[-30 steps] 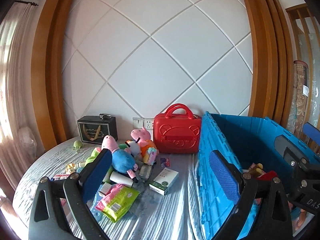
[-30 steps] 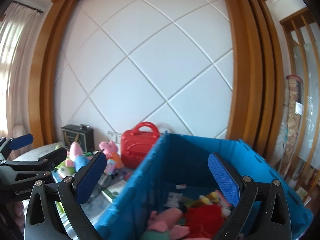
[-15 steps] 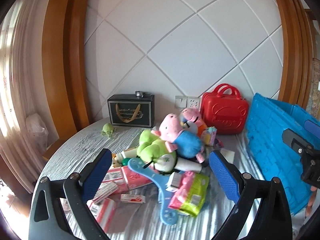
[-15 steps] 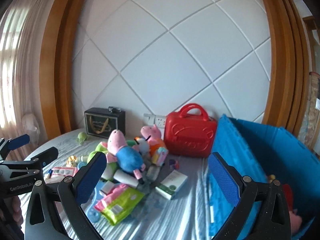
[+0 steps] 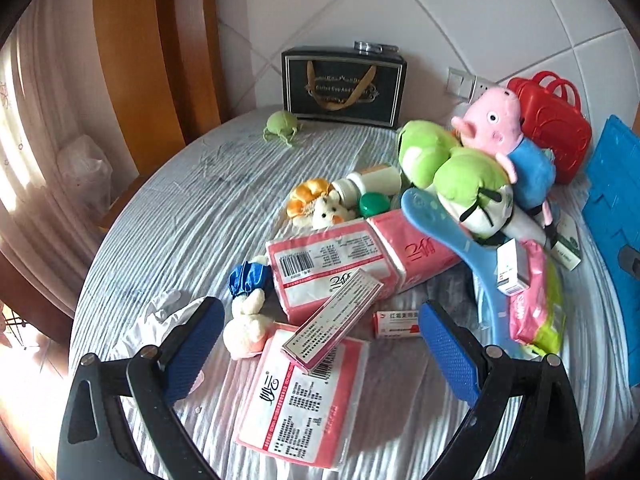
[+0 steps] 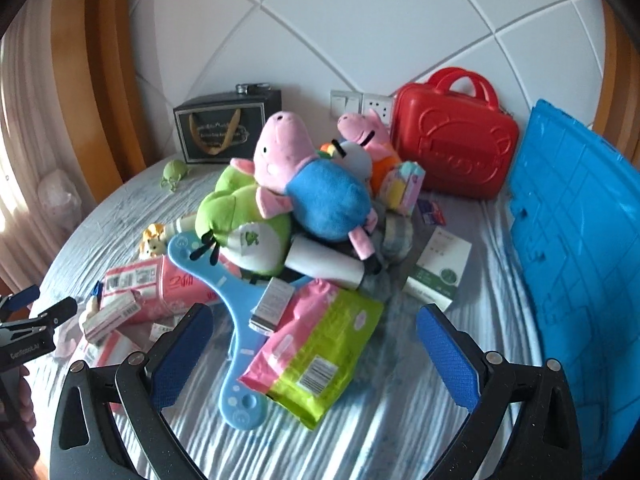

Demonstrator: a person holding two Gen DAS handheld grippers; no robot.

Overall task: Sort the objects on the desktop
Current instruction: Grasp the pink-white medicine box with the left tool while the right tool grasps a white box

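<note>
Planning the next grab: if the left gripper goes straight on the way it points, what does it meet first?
Probably the slim pink box lying tilted between the open left gripper and the pink tissue packs; depth is unclear.

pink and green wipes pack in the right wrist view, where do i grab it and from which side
Probably by its near green end, coming from above with the right gripper, which hangs open right over it. The pink and green wipes pack lies flat and soft on the table, near end free; its far pink end tucks under a small white box and it overlaps the blue hanger. Pinch across the narrow width.
</note>
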